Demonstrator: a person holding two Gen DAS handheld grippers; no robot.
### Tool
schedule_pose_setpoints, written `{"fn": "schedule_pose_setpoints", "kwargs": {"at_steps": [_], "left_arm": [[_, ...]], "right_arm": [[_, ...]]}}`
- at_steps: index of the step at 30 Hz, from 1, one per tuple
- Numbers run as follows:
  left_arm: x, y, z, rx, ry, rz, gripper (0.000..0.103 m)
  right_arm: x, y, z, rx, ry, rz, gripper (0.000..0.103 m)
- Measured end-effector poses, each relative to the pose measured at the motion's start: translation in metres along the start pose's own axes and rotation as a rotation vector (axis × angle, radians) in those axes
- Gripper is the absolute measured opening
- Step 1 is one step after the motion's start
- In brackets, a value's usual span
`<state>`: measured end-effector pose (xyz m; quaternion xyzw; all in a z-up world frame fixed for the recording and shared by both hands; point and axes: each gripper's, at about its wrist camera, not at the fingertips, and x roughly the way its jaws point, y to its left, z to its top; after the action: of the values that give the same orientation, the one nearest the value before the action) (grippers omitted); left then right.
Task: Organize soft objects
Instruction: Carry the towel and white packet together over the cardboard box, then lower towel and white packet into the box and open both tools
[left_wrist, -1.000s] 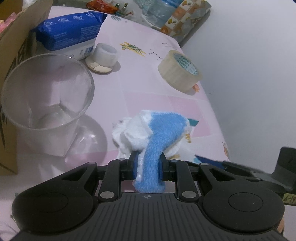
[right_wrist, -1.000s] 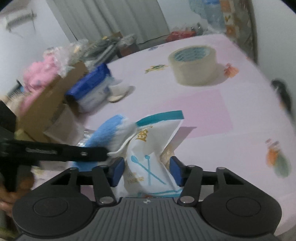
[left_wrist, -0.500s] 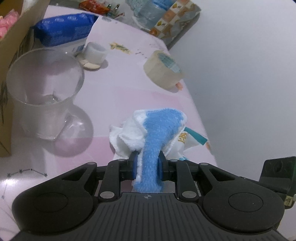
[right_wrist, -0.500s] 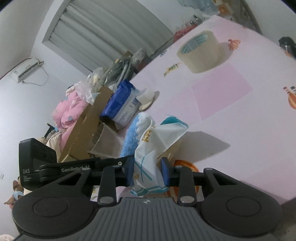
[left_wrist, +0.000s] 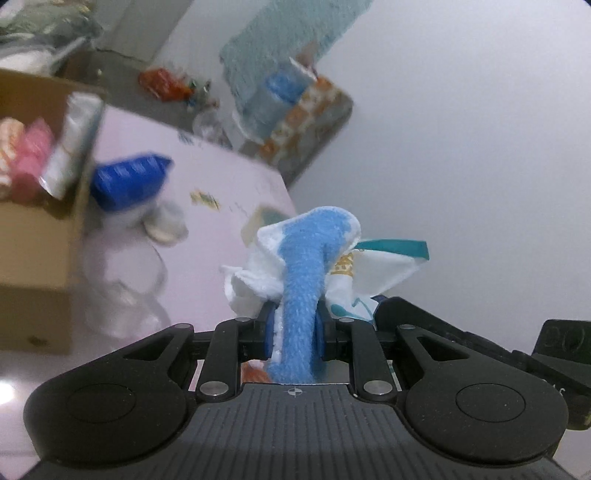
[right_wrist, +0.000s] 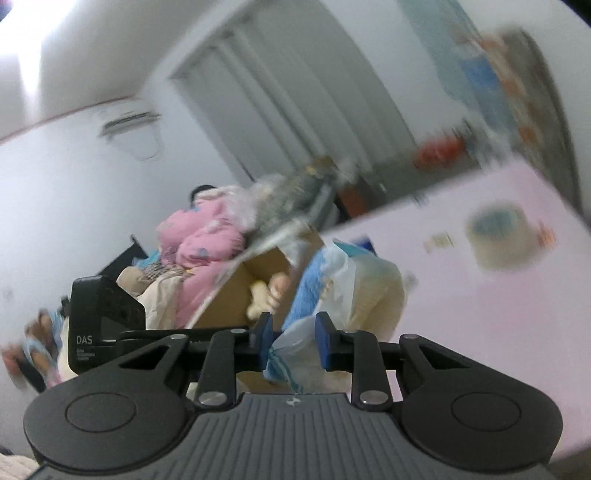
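My left gripper (left_wrist: 295, 334) has its fingers clamped tight on the blue-and-white fleece cloth (left_wrist: 314, 251); the cloth stands up between the pads, clear above the pink table (left_wrist: 221, 184); my right gripper (right_wrist: 293, 338) has its fingers pressed on the white packet with teal print (right_wrist: 354, 291), which touches the cloth on its right side; the right fingers have just been closing, with the packet between them. Both soft things hang in the air, held side by side by my 2 grippers. On the table, blurred, are a clear cup (left_wrist: 122, 291), a blue pack (left_wrist: 129, 181), and a tape roll (right_wrist: 502, 236); a cardboard box (left_wrist: 40, 254) stands at the table's left edge.
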<state>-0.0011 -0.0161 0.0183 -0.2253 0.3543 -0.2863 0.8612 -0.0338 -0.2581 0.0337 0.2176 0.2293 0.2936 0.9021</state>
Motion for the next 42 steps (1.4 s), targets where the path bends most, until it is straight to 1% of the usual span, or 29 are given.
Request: {"fn": "schedule_pose_setpoints", "kwargs": {"at_steps": [2,5,10,13,16,17,19,21,24,26,27,29,31,32,35,38,39,41,42], "left_arm": [[-0.013,0.006,0.007,-0.023,-0.036,0.002,0.019],[-0.026,0.026,0.021,-0.108,-0.066,-0.011,0.019],[-0.060,0.052,0.045,-0.170,-0.173,0.017,0.019],[-0.086,0.067,0.059,-0.186,-0.237,0.062,0.019],[-0.107,0.087,0.074,-0.205,-0.284,0.143,0.019],[-0.110,0.095,0.079,-0.215,-0.288,0.172,0.019],[-0.112,0.115,0.089,-0.242,-0.279,0.238,0.019],[-0.105,0.138,0.098,-0.280,-0.249,0.300,0.019],[-0.089,0.169,0.109,-0.299,-0.196,0.409,0.019],[-0.074,0.189,0.116,-0.285,-0.139,0.478,0.019],[-0.066,0.200,0.119,-0.295,-0.116,0.518,0.019],[-0.058,0.210,0.118,-0.296,-0.091,0.557,0.019],[-0.055,0.208,0.117,-0.267,-0.090,0.592,0.020],[-0.054,0.207,0.117,-0.259,-0.088,0.599,0.020],[-0.059,0.205,0.116,-0.260,-0.073,0.583,0.021],[-0.061,0.201,0.116,-0.264,-0.054,0.589,0.024],[-0.060,0.204,0.117,-0.267,-0.051,0.590,0.027],[-0.059,0.206,0.117,-0.276,-0.049,0.582,0.036],[-0.061,0.206,0.116,-0.283,-0.047,0.568,0.043]], "right_arm": [[0.014,0.012,0.011,-0.034,-0.001,0.029,0.053],[0.039,0.025,0.023,-0.043,0.016,0.075,0.053],[0.083,0.057,0.049,-0.079,0.057,0.178,0.053],[0.117,0.082,0.063,-0.113,0.092,0.239,0.053],[0.158,0.102,0.071,-0.123,0.152,0.289,0.053],[0.175,0.106,0.072,-0.116,0.182,0.302,0.053],[0.210,0.109,0.074,-0.083,0.247,0.314,0.053],[0.247,0.109,0.071,-0.051,0.312,0.304,0.053],[0.302,0.099,0.063,-0.001,0.410,0.263,0.053],[0.335,0.086,0.055,0.050,0.488,0.220,0.053],[0.351,0.082,0.051,0.065,0.528,0.204,0.053],[0.368,0.074,0.041,0.087,0.577,0.161,0.053],[0.378,0.074,0.036,0.070,0.599,0.134,0.053],[0.379,0.072,0.035,0.070,0.606,0.129,0.053],[0.385,0.068,0.035,0.082,0.625,0.130,0.053],[0.390,0.064,0.034,0.101,0.649,0.128,0.053],[0.389,0.062,0.033,0.108,0.654,0.126,0.053],[0.387,0.058,0.034,0.122,0.659,0.123,0.054],[0.387,0.058,0.037,0.127,0.662,0.124,0.054]]}}
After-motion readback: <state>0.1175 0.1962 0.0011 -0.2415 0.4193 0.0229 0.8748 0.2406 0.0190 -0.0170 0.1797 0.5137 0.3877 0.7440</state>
